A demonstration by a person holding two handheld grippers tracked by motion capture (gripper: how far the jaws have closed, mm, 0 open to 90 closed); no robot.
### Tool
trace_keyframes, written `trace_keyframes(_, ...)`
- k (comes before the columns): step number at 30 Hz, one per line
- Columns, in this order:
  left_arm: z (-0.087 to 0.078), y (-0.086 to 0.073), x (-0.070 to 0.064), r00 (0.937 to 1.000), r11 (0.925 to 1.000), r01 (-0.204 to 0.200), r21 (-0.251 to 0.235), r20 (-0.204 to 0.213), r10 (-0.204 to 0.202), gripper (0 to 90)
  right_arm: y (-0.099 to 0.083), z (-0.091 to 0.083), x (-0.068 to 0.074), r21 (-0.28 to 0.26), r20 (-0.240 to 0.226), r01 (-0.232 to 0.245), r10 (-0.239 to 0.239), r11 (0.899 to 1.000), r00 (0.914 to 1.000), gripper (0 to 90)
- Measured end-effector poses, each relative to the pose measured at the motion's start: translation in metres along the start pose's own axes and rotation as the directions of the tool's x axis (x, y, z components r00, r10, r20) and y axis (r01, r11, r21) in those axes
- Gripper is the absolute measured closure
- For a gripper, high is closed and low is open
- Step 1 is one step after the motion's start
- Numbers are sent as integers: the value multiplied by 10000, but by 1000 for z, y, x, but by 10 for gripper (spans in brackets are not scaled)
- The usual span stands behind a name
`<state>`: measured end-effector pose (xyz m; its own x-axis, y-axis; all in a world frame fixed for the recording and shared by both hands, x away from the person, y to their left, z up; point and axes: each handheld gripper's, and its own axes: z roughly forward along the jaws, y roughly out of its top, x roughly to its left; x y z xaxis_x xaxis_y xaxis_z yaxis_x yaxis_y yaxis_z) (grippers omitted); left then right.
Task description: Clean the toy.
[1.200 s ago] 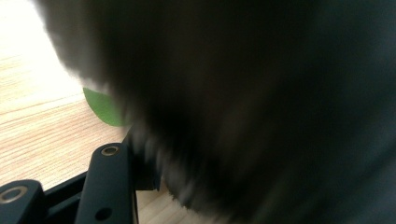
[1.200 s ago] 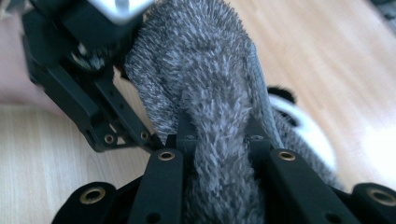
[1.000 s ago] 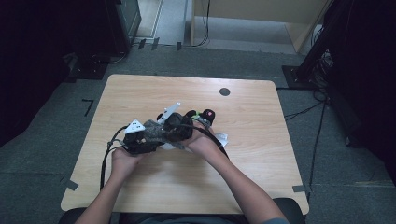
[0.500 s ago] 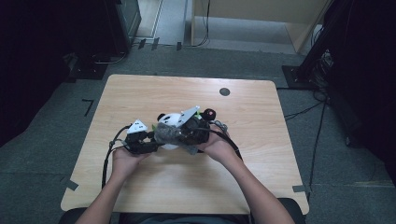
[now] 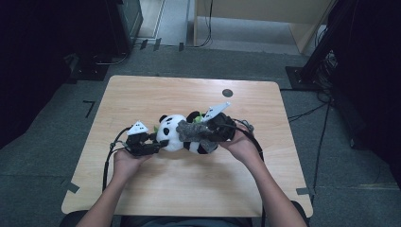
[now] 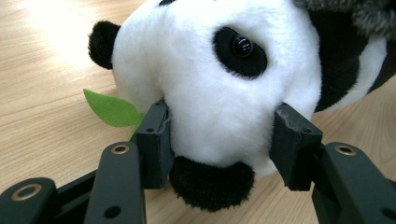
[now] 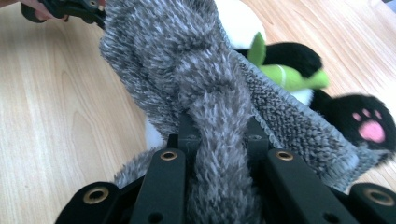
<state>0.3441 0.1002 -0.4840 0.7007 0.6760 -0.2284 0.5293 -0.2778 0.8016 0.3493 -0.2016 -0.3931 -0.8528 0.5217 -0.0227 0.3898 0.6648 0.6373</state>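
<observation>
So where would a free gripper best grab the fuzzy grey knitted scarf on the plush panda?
Probably the bunched, rope-like part of the fuzzy grey knitted scarf, from the side of the black-and-white plush panda's body. It narrows enough there to fit between jaws, as where the right gripper pinches it; the flat flap is wider.

Your surface [image 5: 156, 189] is a pale wooden top with rounded corners, standing on grey floor [image 5: 42, 165]. A plush panda [image 5: 172, 133] lies on it near the middle, and a small dark round mark [image 5: 227, 92] sits toward its far edge.
</observation>
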Motion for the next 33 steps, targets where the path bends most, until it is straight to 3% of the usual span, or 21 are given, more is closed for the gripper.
trace_keyframes(6,0,0,0,10000,10000,8,-7,-1,-8,461,-6,-5,-8,-95,-38,-318,318,9994,9995,768)
trace_keyframes(9,1,0,0,9999,9999,163,-36,12,-163,461,-2,-8,-8,-426,-484,-739,718,9964,9962,772)
trace_keyframes(12,0,0,-1,9998,9998,176,-9,-18,-176,460,12,-11,-2,-908,-749,-803,736,9926,9945,772)
trace_keyframes(17,0,0,-1,9998,9998,170,-58,-37,-170,457,45,1,17,-1015,-485,-169,120,9947,9988,770)
trace_keyframes(24,-1,0,-3,9999,10000,83,-19,-95,-83,457,74,45,34,-526,-171,135,-144,9985,9997,765)
trace_keyframes(28,-1,1,-3,9998,9999,121,57,-158,-120,457,77,67,42,10,99,562,-562,9984,9984,760)
trace_keyframes(33,0,0,-4,9999,10000,41,49,-148,-40,458,70,67,45,45,115,954,-955,9954,9954,765)
